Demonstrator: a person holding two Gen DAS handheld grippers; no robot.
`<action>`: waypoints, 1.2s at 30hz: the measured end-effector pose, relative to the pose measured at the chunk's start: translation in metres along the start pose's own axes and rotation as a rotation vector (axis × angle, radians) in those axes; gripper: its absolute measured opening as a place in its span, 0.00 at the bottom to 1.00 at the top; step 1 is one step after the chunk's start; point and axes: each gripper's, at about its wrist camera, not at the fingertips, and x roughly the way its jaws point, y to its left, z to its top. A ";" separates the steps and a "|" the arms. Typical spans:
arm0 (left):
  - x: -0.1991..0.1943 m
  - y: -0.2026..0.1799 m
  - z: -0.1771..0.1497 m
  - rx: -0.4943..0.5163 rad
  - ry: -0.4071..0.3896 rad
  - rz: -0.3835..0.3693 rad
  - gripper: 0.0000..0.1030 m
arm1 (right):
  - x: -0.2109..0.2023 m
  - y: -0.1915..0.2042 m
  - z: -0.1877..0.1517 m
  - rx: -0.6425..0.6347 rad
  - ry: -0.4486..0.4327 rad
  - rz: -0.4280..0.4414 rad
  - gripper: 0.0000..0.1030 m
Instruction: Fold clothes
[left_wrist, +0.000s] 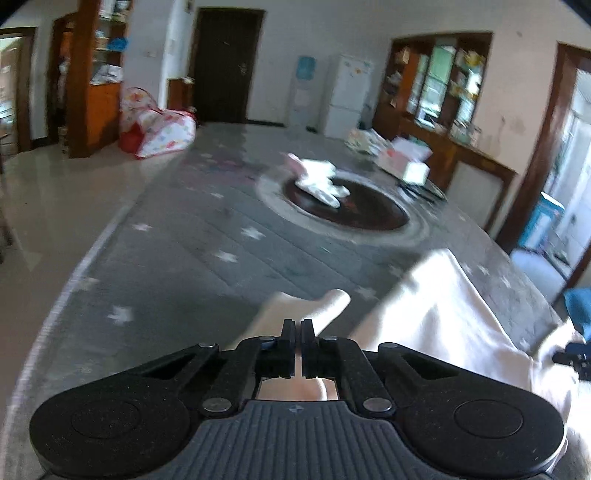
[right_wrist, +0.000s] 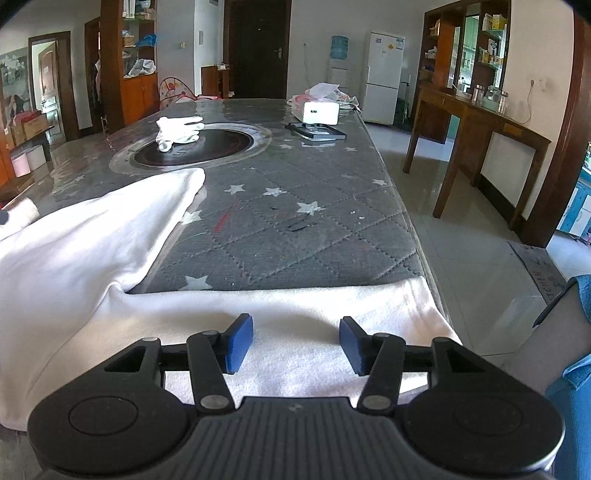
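White garment (right_wrist: 92, 236) spread flat, table's near end.

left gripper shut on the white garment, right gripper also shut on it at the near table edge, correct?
Not quite. The right gripper is open, its blue pads apart above the white garment, as the right wrist view shows. The left gripper is shut on the garment.

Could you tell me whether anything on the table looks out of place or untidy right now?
The white garment lies rumpled, one part hanging over the table's near edge. White gloves sit crumpled on the dark round inset.
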 end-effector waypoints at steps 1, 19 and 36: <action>-0.007 0.007 0.001 -0.021 -0.016 0.014 0.03 | 0.000 0.000 0.000 0.000 0.000 -0.001 0.52; -0.101 0.130 -0.054 -0.350 -0.103 0.390 0.03 | 0.000 0.000 0.001 -0.018 0.008 -0.017 0.57; -0.080 0.084 -0.029 -0.239 -0.019 0.181 0.27 | 0.000 0.013 0.017 -0.083 0.023 -0.002 0.59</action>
